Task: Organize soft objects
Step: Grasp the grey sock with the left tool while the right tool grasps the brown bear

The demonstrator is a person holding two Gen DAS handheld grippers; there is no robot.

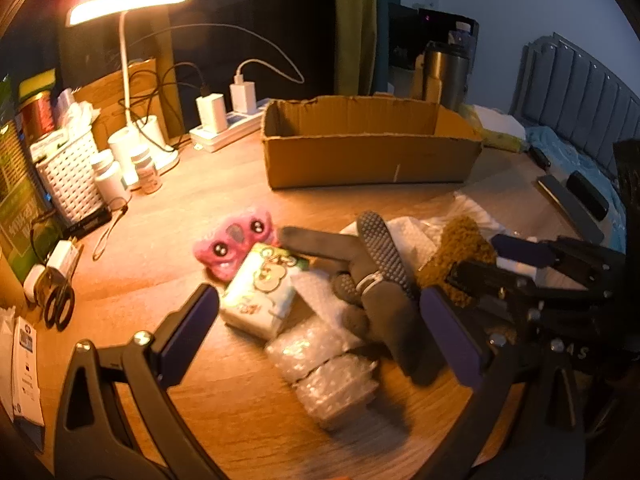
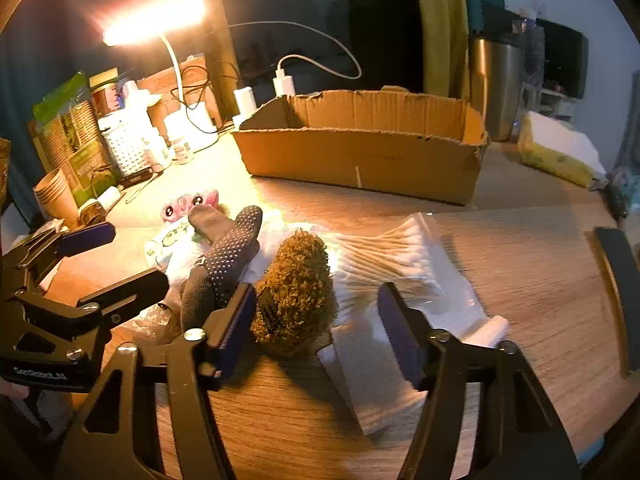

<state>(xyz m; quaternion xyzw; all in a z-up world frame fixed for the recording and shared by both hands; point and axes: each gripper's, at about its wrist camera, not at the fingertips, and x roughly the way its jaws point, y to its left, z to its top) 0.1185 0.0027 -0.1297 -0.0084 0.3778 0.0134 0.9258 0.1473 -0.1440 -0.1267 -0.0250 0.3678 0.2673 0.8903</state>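
An open cardboard box (image 1: 372,160) (image 2: 360,160) stands at the back of the wooden table. In front of it lie a pink plush (image 1: 236,244) (image 2: 188,202), a tissue pack (image 1: 260,292) (image 2: 168,240), grey dotted gloves (image 1: 380,256) (image 2: 232,256), bubble wrap (image 1: 324,360), a brown fuzzy toy (image 1: 460,248) (image 2: 296,292), a bag of cotton swabs (image 2: 392,260) and a white pad pack (image 2: 372,380). My left gripper (image 1: 320,320) (image 2: 116,260) hangs open over the tissue pack and bubble wrap. My right gripper (image 2: 318,320) (image 1: 474,258) is open around the brown toy, whose side touches the left pad only.
A lit desk lamp (image 1: 132,0), a white basket (image 1: 72,176), pill bottles (image 1: 148,172), a power strip (image 1: 224,132) with chargers and scissors (image 1: 60,304) crowd the left side. Paper cups (image 2: 56,196) stand far left. A steel tumbler (image 2: 496,88) stands behind the box.
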